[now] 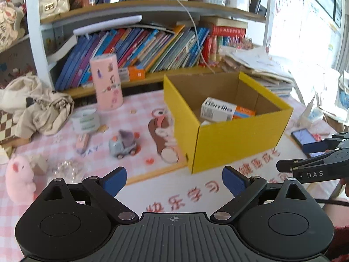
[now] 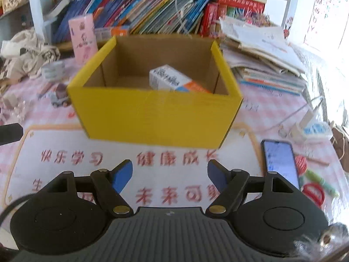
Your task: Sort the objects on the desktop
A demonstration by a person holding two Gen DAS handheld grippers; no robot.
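**Yellow box on a child's crowded desk, both grippers empty**

Under shelves of slanting picture books, a pink checked desk mat (image 2: 272, 109) printed with red Chinese characters carries the clutter. An open yellow cardboard box (image 2: 157, 118) stands mid-desk; inside lies a white and orange carton (image 2: 174, 81), its print too blurred to read. Left of the box sit a small grey toy car (image 1: 123, 145), a roll of clear tape (image 1: 86, 121), a tall pink stickered tube (image 1: 108, 81) and a pink plush pig (image 1: 18, 178). A dark phone (image 2: 281, 163) lies to the right.

The left gripper (image 1: 174, 180) and right gripper (image 2: 170, 174) both hang spread wide, holding nothing; the right one's side reads "DAS".

I'd judge this a pause between pickups: one item boxed, several loose. Next calls for closing on something loose and carrying it over the rim.
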